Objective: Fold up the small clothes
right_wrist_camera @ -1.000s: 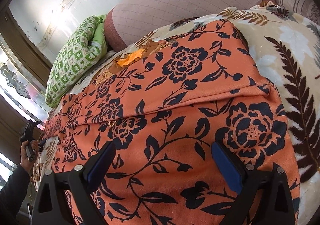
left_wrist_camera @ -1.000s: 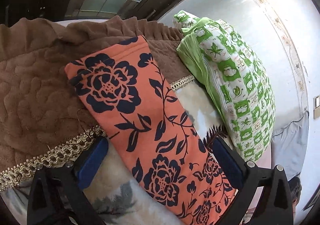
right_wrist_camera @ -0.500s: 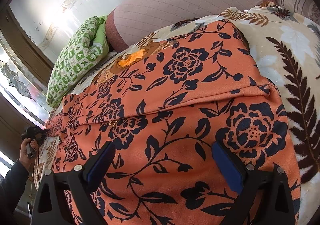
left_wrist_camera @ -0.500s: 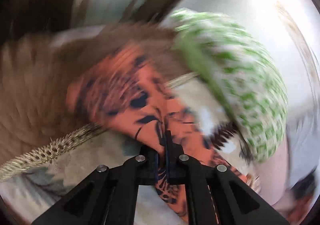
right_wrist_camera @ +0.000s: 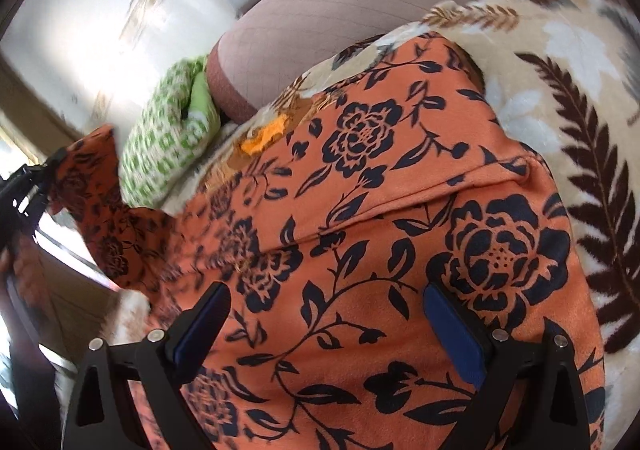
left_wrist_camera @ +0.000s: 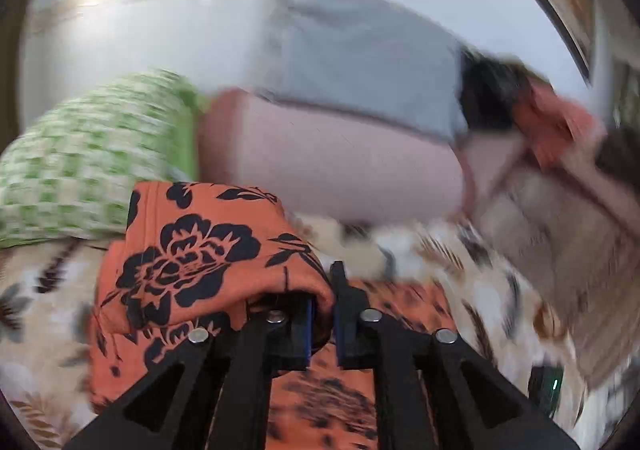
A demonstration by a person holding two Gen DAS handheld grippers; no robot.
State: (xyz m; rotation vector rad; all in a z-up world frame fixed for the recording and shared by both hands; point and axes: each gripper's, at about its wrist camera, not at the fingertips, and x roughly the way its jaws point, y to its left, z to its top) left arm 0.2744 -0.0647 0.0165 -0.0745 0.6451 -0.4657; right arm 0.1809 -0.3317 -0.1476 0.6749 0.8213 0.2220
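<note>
1. Left tool point(left_wrist_camera: 323, 314), lower centre, is clamped on a raised end of the orange flowered garment point(right_wrist_camera: 384, 250).
2. Right tool point(right_wrist_camera: 326, 326), fingers apart, hangs over the garment spread across the bed point(right_wrist_camera: 560, 50).

I can read no writing, label, brand mark or number in either of my wrist views. The orange garment point(right_wrist_camera: 400, 234) carries only a dark floral print, the green pillow point(right_wrist_camera: 168, 138) only a checked pattern too blurred to make out, and the bed blanket point(right_wrist_camera: 580, 98) only leaf motifs.
</note>
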